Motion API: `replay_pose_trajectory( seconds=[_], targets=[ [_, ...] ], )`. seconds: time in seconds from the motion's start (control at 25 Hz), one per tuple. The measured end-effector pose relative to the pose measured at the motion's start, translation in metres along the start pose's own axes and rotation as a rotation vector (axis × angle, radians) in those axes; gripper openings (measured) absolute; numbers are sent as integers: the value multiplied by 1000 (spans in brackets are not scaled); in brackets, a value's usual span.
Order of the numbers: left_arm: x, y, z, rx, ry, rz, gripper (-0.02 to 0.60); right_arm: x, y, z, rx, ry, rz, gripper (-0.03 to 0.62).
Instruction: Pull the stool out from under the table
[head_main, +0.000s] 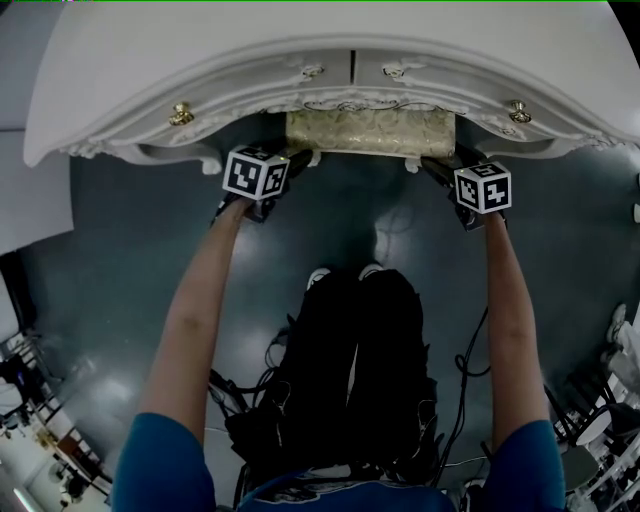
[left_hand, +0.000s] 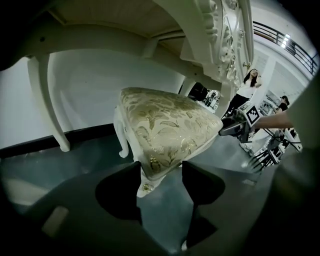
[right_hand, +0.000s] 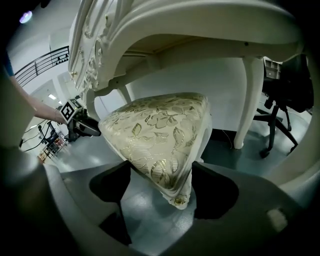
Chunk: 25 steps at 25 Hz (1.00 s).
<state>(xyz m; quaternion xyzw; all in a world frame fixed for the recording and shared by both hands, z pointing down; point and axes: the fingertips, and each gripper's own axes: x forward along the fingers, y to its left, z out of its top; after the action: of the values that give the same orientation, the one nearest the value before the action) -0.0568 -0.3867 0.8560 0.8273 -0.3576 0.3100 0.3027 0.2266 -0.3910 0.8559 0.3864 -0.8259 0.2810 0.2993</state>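
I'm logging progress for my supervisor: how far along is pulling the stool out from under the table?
Done: the left gripper and the right gripper each clamp a front corner of the stool. In hand: that two-sided grip. Left: the pull itself; from above, only the seat's front strip shows past the edge of the table.

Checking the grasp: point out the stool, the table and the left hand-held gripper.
stool (head_main: 370, 132), head view, gold cushion.
table (head_main: 300, 40), head view, white top.
left hand-held gripper (left_hand: 161, 169), left gripper view, between its fingertips.
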Motion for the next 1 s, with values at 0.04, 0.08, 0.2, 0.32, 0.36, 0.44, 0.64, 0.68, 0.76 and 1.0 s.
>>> replay_pose_trajectory(
  seconds=[0.04,0.08,0.2,0.32,0.36,0.44,0.64,0.68,0.76,1.0],
  targets=[
    [-1,-1,-2,6,3,3,261,-1,1,-1,2,1,-1,382],
    [-2,-2,-1,25,7,12,261,-2,2,-2,4,3,1,377],
    [1,-7,-6,96,55,18,317,-4,5,-7,5,7,7,363],
    [5,-12,-11,118,73,9,373,-7,6,-10,10,11,-7,360],
    [5,-12,-11,110,69,13,373,-8,8,-11,14,12,-10,359],
    [3,-14,-11,102,72,27,386,-11,12,-16,21,15,-9,356],
    [1,-16,-15,125,101,69,390,-20,23,-33,32,25,-7,337],
    [0,-17,-16,115,104,76,390,-22,26,-37,36,26,-8,334],
    [-1,-20,-22,108,116,92,390,-26,30,-43,42,32,-10,330],
    [-14,-35,-41,126,171,111,359,-42,47,-68,49,70,-11,327]
  ],
)
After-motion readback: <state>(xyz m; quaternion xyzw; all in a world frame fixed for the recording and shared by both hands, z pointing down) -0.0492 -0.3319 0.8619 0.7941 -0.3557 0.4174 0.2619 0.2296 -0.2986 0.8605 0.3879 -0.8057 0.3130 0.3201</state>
